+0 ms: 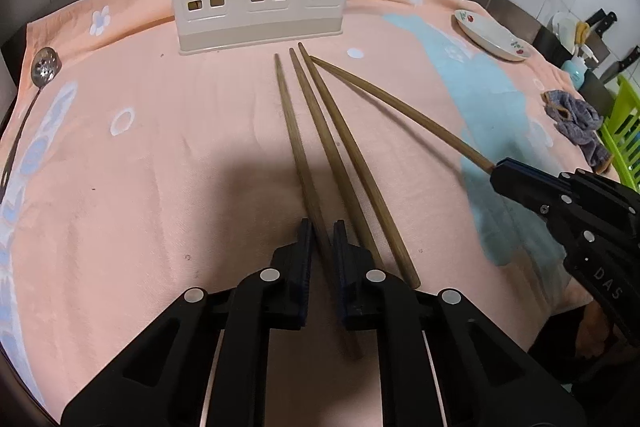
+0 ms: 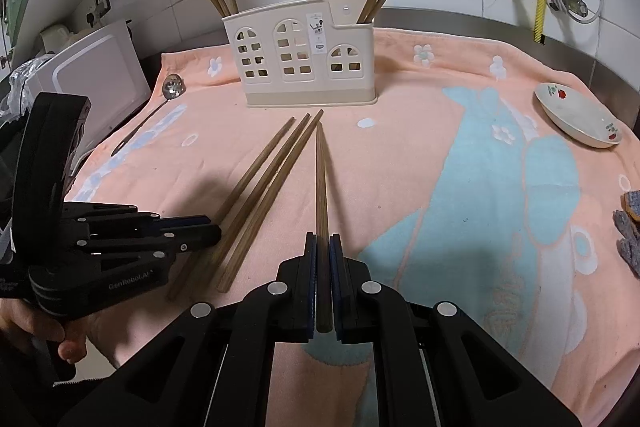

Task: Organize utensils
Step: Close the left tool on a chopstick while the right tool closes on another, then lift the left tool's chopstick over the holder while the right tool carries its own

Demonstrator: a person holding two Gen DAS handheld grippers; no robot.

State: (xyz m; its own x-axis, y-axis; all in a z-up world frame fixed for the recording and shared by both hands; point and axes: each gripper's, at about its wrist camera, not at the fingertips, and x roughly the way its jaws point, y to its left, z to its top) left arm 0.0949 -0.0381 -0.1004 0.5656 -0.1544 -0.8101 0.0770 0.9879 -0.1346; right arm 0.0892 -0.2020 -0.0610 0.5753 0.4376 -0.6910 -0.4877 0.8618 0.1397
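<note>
Right gripper clamped on one chopstick; left gripper pinching another. Holder at twelve o'clock, bowl at two; only the right view shows the microwave.

Towel: peach, pale-blue whale figure, white flowers and rings. Utensil holder: cream, arched window cut-outs. Chopsticks: brown wood. Dish, right of frame: white, red-and-green sprigs. Grippers: black. Cloth: grey-blue.
</note>
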